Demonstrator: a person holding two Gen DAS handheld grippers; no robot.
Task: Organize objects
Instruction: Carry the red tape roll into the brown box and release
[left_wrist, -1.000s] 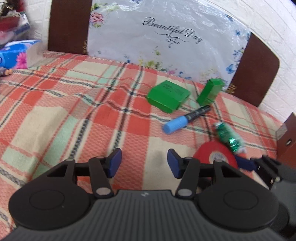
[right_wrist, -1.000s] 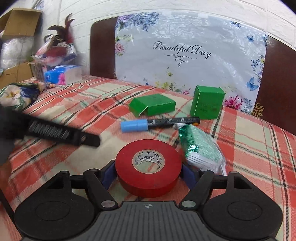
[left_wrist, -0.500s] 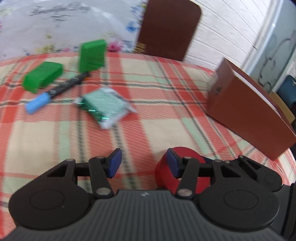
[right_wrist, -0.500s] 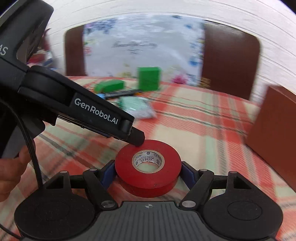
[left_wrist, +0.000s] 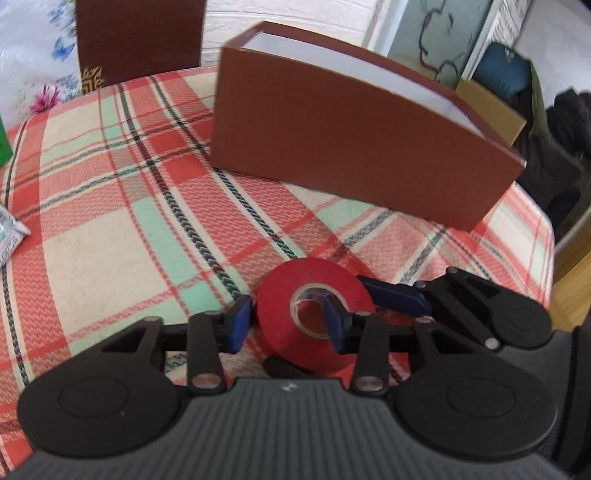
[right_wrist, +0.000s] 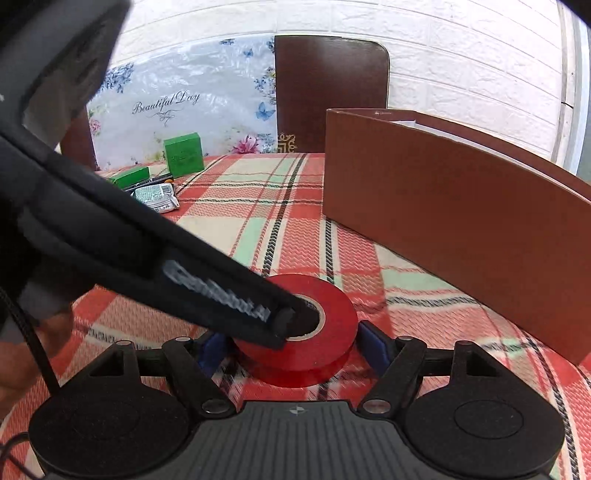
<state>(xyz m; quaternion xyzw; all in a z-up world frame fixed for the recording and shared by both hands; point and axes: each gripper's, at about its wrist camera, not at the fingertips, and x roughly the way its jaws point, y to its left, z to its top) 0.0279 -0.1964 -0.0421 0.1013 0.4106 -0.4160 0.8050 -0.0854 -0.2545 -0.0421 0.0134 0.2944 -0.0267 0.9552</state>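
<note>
A red tape roll (left_wrist: 291, 325) (right_wrist: 332, 314) is held just above the plaid cloth. My right gripper (right_wrist: 291, 347) is shut on the roll, its blue pads on the roll's two sides. My left gripper (left_wrist: 286, 325) straddles the roll's wall: one pad outside on the left, the other inside the core hole. Whether it is pressing I cannot tell. The open brown box (left_wrist: 351, 147) (right_wrist: 461, 206) stands close behind the roll. Two green boxes (right_wrist: 183, 155), a marker and a foil packet (right_wrist: 155, 197) lie far back left.
A dark chair back (right_wrist: 330, 92) and a flowered plastic sheet (right_wrist: 177, 110) stand behind the table against the white wall. The table's right edge (left_wrist: 546, 236) drops off beside the brown box. The left gripper's body (right_wrist: 129, 240) crosses the right wrist view.
Both grippers carried on rightward toward the brown box, with the roll in the right gripper. The left gripper closed in on the roll and one finger now sits inside its hole.
</note>
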